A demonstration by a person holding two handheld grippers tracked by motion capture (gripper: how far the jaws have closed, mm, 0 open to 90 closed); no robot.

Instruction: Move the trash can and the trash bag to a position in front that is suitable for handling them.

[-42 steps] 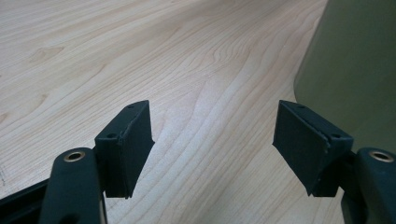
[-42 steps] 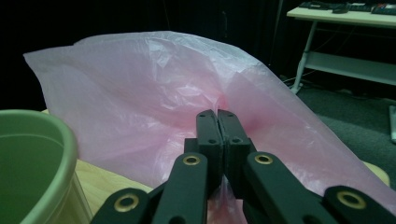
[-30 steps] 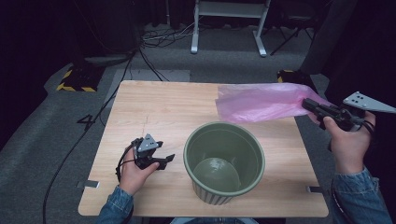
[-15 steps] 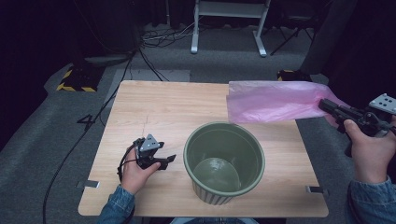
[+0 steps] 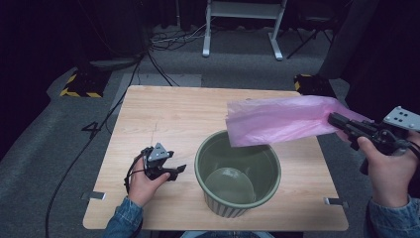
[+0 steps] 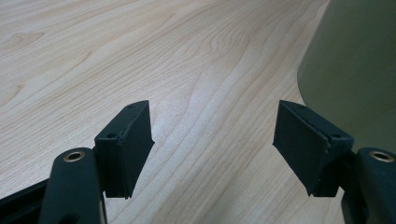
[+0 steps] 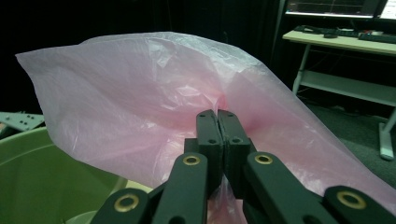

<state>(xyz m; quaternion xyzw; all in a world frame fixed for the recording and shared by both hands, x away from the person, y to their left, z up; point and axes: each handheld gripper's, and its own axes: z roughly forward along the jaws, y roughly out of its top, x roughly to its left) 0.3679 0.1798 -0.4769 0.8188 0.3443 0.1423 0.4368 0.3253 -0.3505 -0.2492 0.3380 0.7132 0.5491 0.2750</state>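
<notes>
The right gripper pinches the pink bag, whose far end hides part of the green bin's rim. The left gripper rests open on the table — nothing between its jaws.

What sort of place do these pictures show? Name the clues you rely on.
Probably a lab or studio set up for recording. A lone wooden table stands on grey carpet, cables trail over the floor, and hazard-striped blocks sit nearby. In the right gripper view, a desk with a keyboard stands behind.

grey carpet floor, white desk frame, dark room
</notes>
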